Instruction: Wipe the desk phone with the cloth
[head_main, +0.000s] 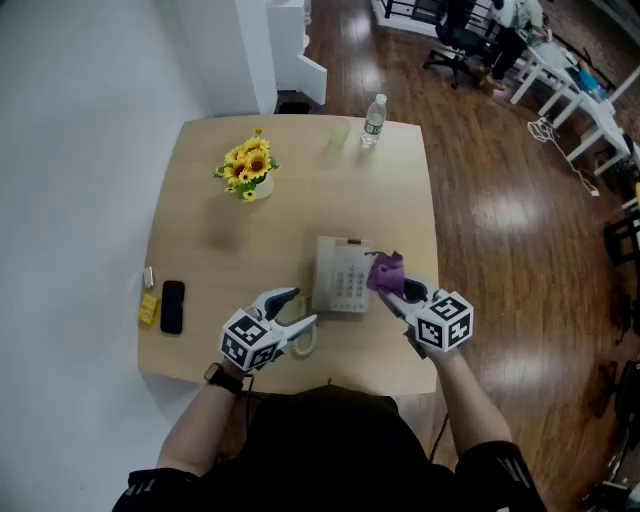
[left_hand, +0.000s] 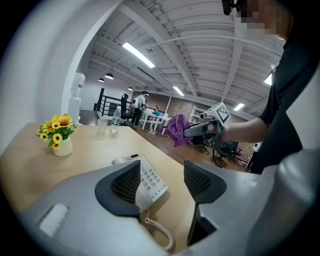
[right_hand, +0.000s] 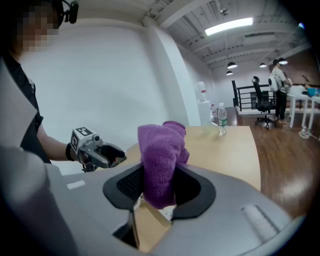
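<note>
Right gripper (head_main: 397, 291): clamped on cloth (head_main: 384, 268), at phone (head_main: 340, 276) right edge. Left gripper (head_main: 305, 307): jaws apart, empty, near side. Advised: steady phone, wipe keypad lightly

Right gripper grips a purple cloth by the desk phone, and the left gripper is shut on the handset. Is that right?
Not quite. The left gripper is open: the left gripper view shows its jaws apart, clamping nothing, with the handset lying on the desk phone ahead of them. The rest holds: the right gripper grips the purple cloth by the phone.
</note>
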